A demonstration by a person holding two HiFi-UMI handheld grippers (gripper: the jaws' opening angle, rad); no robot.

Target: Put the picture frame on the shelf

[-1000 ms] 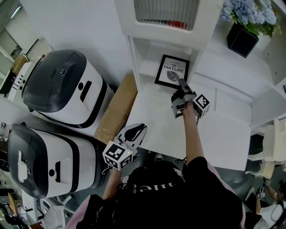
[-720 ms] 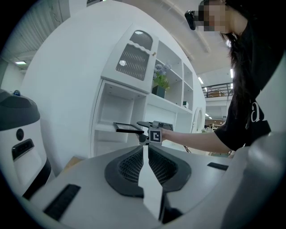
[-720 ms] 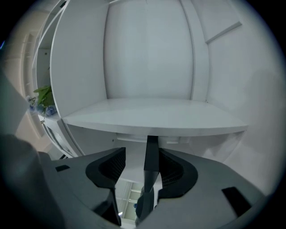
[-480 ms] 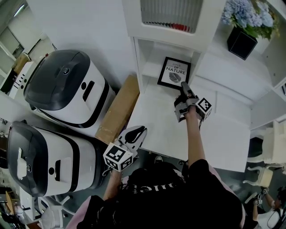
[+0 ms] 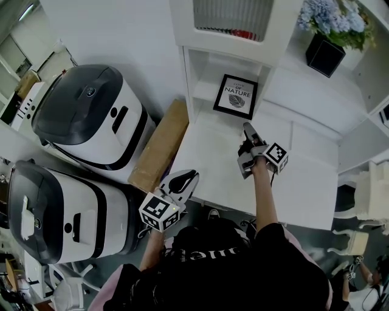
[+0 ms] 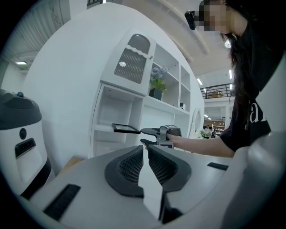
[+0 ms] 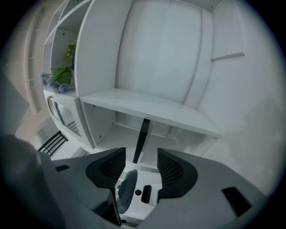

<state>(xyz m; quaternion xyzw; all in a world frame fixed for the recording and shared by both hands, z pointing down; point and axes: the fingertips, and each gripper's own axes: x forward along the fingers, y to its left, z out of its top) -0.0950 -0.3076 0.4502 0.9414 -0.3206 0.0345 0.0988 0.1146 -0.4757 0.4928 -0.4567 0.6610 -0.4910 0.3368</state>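
My right gripper (image 5: 248,129) is open wide; in the right gripper view (image 7: 140,163) the two dark pads stand far apart and nothing sits between them. Past the pads I see the picture frame (image 7: 142,136) from its thin edge, like a dark stick, out in front of the jaws and not inside them.

From my head I look down on the picture frame (image 5: 236,96); it lies flat on the shelf (image 5: 203,91) in the open part of the white cupboard (image 5: 182,36), with its print facing up; the print shows a leaf and some words. The tip of my right gripper points at the near edge of the frame and is close to it; there is a small gap, so they are apart.

My left gripper (image 5: 189,177) is shut; in the left gripper view (image 6: 145,147) the two jaws press flat on each other and hold nothing. I hold it low, near my body, at the near edge of the white table (image 5: 304,188), well away from the frame. From there I can see the frame (image 6: 126,129) lying at shelf height, with my right gripper (image 6: 145,136) just beside it.

Blue flowers (image 5: 331,18) in a black pot (image 5: 325,53) stand higher up on the right; on the floor to the left are two big white and black machines (image 5: 85,115) (image 5: 61,212) and a brown box (image 5: 159,146) beside the cupboard.
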